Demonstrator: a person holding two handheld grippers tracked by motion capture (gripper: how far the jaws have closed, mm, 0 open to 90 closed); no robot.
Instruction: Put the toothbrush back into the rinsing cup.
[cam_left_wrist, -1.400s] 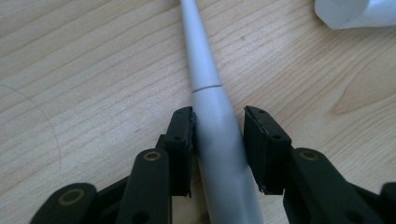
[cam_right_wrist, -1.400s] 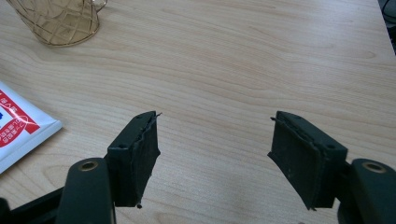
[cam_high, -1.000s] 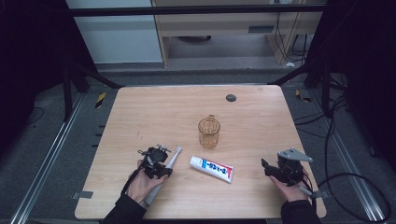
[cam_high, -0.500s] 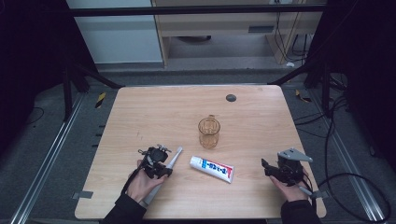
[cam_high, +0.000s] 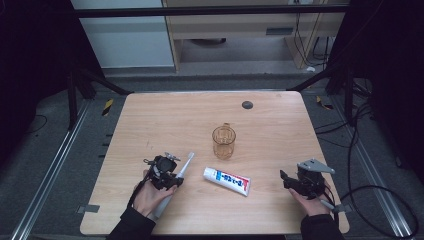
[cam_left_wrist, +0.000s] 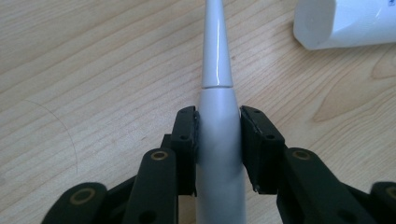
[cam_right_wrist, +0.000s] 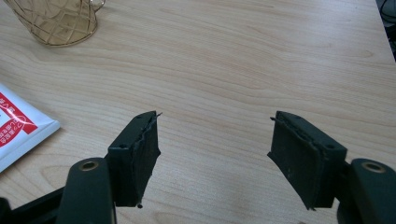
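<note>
High view: above the near edge, facing fwd and down at the table (cam_high: 165, 115). Gripper views: low, close to the wood; both catch the toothpaste tube (cam_left_wrist: 345, 21) ahead.

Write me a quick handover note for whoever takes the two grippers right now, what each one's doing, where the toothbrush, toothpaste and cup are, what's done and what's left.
Left gripper: shut on the electric toothbrush, which lies on the table, head pointing toward the cup.
Right gripper: open, nothing between its jaws, low over bare wood at the right near edge.
Toothpaste tube: lies flat in the middle, untouched.
Amber glass cup: upright behind the tube, with nothing in it.
Done: toothbrush gripped.
Left: probably lift the toothbrush; the tube and cup are not yet handled.
</note>
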